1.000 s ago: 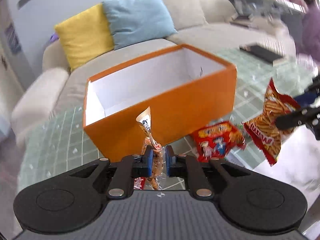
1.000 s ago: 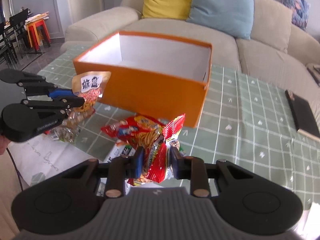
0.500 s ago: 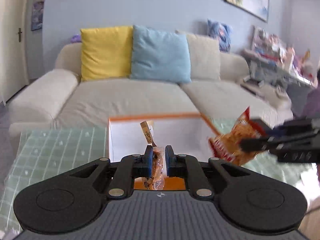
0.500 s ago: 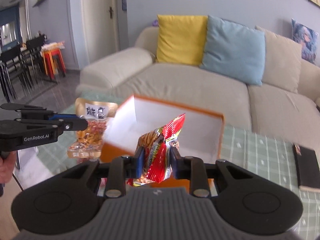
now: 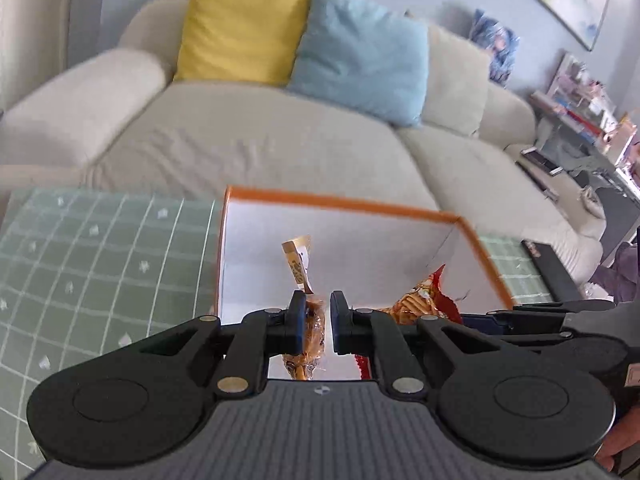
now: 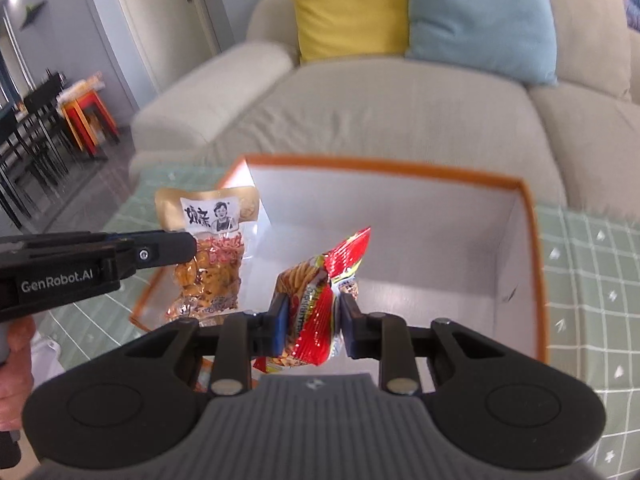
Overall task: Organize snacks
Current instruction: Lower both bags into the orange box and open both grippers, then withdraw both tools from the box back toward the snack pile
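An orange box (image 5: 340, 203) (image 6: 532, 248) with a white inside stands open on the green checked tablecloth (image 5: 92, 260). My left gripper (image 5: 318, 322) is shut on a clear orange snack pouch (image 5: 310, 320) with a gold top, hanging over the box's left part; the right wrist view shows that pouch (image 6: 212, 264) held by the left gripper (image 6: 188, 246) from the side. My right gripper (image 6: 312, 322) is shut on a red snack bag (image 6: 320, 300), held over the middle of the box. That red bag (image 5: 420, 300) shows at the right in the left wrist view.
A beige sofa (image 5: 260, 140) with a yellow cushion (image 5: 240, 24) and a blue cushion (image 5: 360, 52) lies behind the table. A black flat object (image 5: 552, 268) rests on the cloth right of the box. Dark chairs and orange stools (image 6: 88, 116) stand far left.
Both grippers have carried their snack packs up from the table's front edge to above the open box. The loose red packs in front of the box have dropped out of view.
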`<action>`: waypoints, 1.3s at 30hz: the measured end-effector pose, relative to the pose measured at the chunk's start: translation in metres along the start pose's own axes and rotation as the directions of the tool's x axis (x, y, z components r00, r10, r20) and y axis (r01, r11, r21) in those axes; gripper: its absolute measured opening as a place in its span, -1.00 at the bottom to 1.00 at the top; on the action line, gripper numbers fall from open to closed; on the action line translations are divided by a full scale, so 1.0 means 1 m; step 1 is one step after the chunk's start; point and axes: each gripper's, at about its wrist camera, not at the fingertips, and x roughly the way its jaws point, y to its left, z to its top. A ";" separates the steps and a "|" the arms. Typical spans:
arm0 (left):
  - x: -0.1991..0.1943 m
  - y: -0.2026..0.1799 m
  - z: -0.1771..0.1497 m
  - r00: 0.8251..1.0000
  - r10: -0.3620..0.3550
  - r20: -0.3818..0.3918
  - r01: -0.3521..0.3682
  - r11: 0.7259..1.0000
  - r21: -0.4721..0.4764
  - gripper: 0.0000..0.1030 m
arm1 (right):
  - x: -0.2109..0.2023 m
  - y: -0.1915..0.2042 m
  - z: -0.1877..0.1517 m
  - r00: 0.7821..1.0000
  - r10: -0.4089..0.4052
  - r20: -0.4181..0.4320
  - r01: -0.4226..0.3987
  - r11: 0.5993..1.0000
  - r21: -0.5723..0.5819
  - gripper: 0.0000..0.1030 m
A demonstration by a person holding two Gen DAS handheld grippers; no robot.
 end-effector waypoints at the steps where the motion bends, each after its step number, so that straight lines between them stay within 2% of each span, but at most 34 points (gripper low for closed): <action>1: 0.005 0.003 -0.002 1.000 0.006 -0.017 -0.006 1.000 -0.003 -0.75 | 0.008 0.000 -0.001 1.000 0.000 -0.017 0.000 1.000 -0.002 -0.53; 7: 0.024 0.018 -0.015 0.996 0.015 -0.084 -0.019 0.999 -0.038 -0.75 | 0.039 0.004 -0.005 0.994 -0.018 -0.103 0.018 1.000 -0.001 -0.52; 12: 0.023 0.026 -0.018 0.997 0.016 -0.078 -0.020 0.998 -0.052 -0.74 | 0.054 0.008 -0.007 0.989 -0.028 -0.148 0.028 1.000 -0.001 -0.50; 17: 0.022 0.025 -0.020 0.997 0.043 -0.065 -0.045 0.999 -0.021 -0.71 | 0.059 0.003 -0.009 0.986 -0.035 -0.162 0.040 0.999 0.028 -0.43; 18: 0.021 0.025 -0.020 0.997 0.047 -0.063 -0.048 0.999 -0.018 -0.70 | 0.059 0.003 -0.010 0.986 -0.043 -0.158 0.046 0.999 0.021 -0.37; 19: 0.021 0.025 -0.020 0.997 0.054 -0.060 -0.054 0.998 -0.012 -0.68 | 0.058 0.004 -0.010 0.986 -0.057 -0.154 0.060 0.998 0.014 -0.22; 20: 0.020 0.023 -0.020 0.997 0.060 -0.057 -0.061 0.998 -0.005 -0.57 | 0.057 0.005 -0.010 0.986 -0.075 -0.148 0.077 0.997 0.008 -0.13; 21: 0.019 0.022 -0.020 0.997 0.060 -0.052 -0.060 0.998 0.002 -0.39 | 0.056 0.005 -0.009 0.986 -0.087 -0.142 0.089 0.996 0.003 0.03; 22: 0.016 0.020 -0.020 0.997 0.061 -0.042 -0.061 0.998 0.011 -0.30 | 0.053 0.006 -0.009 0.986 -0.098 -0.133 0.098 0.995 -0.001 0.18; 23: 0.014 0.019 -0.021 0.998 0.053 -0.034 -0.053 0.998 0.021 -0.18 | 0.050 0.006 -0.009 0.986 -0.110 -0.124 0.110 0.994 -0.005 0.25; 24: 0.011 0.016 -0.021 0.998 0.052 -0.020 -0.051 0.998 0.035 0.00 | 0.046 0.007 -0.009 0.986 -0.123 -0.111 0.123 0.992 -0.010 0.37; 27: -0.003 0.009 -0.025 0.998 0.055 0.038 -0.059 0.994 0.095 0.22 | 0.037 0.009 -0.008 0.984 -0.166 -0.071 0.164 0.986 -0.025 0.66; 30: -0.020 0.006 -0.029 0.997 0.029 0.076 -0.039 0.991 0.130 0.37 | 0.025 0.013 -0.009 0.979 -0.204 -0.030 0.203 0.979 -0.027 0.67; 34: -0.049 0.009 -0.036 0.988 0.011 0.154 -0.039 0.983 0.180 0.40 | 0.002 0.020 -0.014 0.975 -0.220 0.041 0.220 0.975 -0.006 0.68; 36: -0.067 0.012 -0.043 0.978 0.004 0.207 -0.049 0.976 0.212 0.40 | -0.012 0.024 -0.018 0.974 -0.213 0.078 0.213 0.977 0.008 0.69; 39: -0.093 0.017 -0.064 0.954 0.035 0.299 -0.124 0.950 0.285 0.40 | -0.030 0.032 -0.029 0.974 -0.193 0.122 0.191 0.981 0.021 0.69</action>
